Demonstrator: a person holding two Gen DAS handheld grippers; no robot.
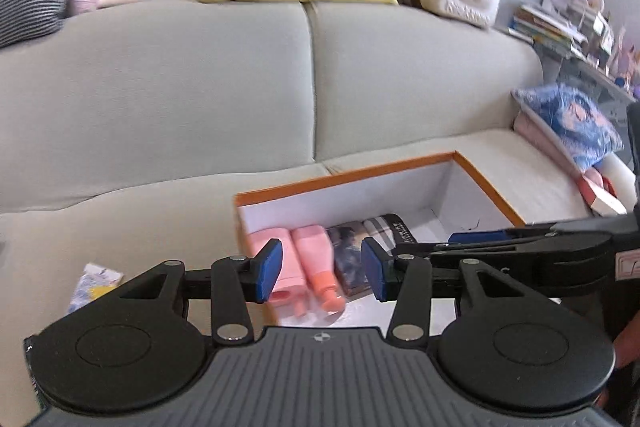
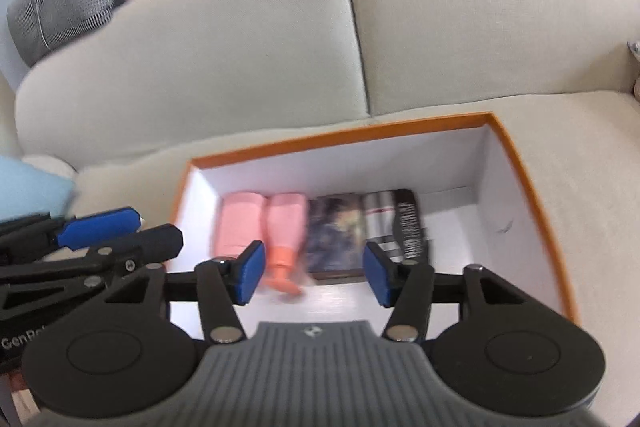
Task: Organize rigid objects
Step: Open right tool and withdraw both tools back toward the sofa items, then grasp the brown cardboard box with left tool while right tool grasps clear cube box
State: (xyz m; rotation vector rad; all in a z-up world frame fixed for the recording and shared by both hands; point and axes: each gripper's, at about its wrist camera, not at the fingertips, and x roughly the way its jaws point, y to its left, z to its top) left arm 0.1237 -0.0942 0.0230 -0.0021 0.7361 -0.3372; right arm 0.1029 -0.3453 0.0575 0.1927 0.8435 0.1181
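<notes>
Pink bottles [image 2: 260, 227]: lying in the orange-rimmed box [image 2: 340, 135], just beyond your right gripper [image 2: 316, 273], fingers apart, empty.
Left gripper [image 1: 320, 273]: likewise spread, empty.
Left view only: a patterned packet [image 1: 94, 285], blurred, left of the box.

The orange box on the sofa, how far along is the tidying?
Already done: the orange box holds two pink bottles lying side by side and a booklet beside them. In hand: nothing; the left hand-held gripper and right hand-held gripper are both open and empty over the box. Possibly left: a small patterned packet lies on the seat outside the box.
</notes>
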